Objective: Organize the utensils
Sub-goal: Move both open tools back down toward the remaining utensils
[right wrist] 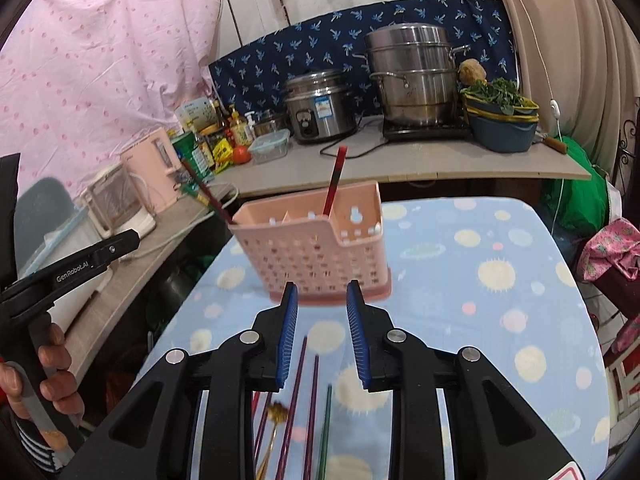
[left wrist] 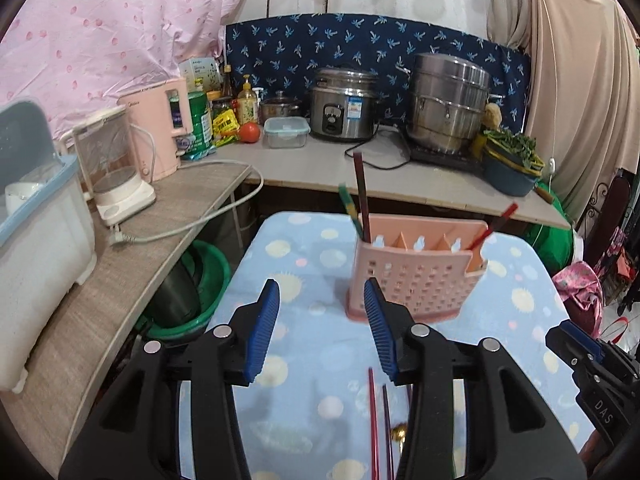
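The left gripper (left wrist: pixel 322 300) stands parted, empty; the right gripper (right wrist: pixel 322 300) gapes more narrowly, also empty. Below them several loose chopsticks (right wrist: pixel 298 396) and one gold spoon (right wrist: pixel 276 414) lie on the spotted blue cloth (right wrist: pixel 500 320). Beyond stands one pink utensil holder (right wrist: pixel 316 248), holding three chopsticks (left wrist: pixel 362 196).

Pink sheet (left wrist: pixel 100 32) on wall; blue floral cloth (left wrist: pixel 360 48) behind grey counter (left wrist: pixel 320 160).
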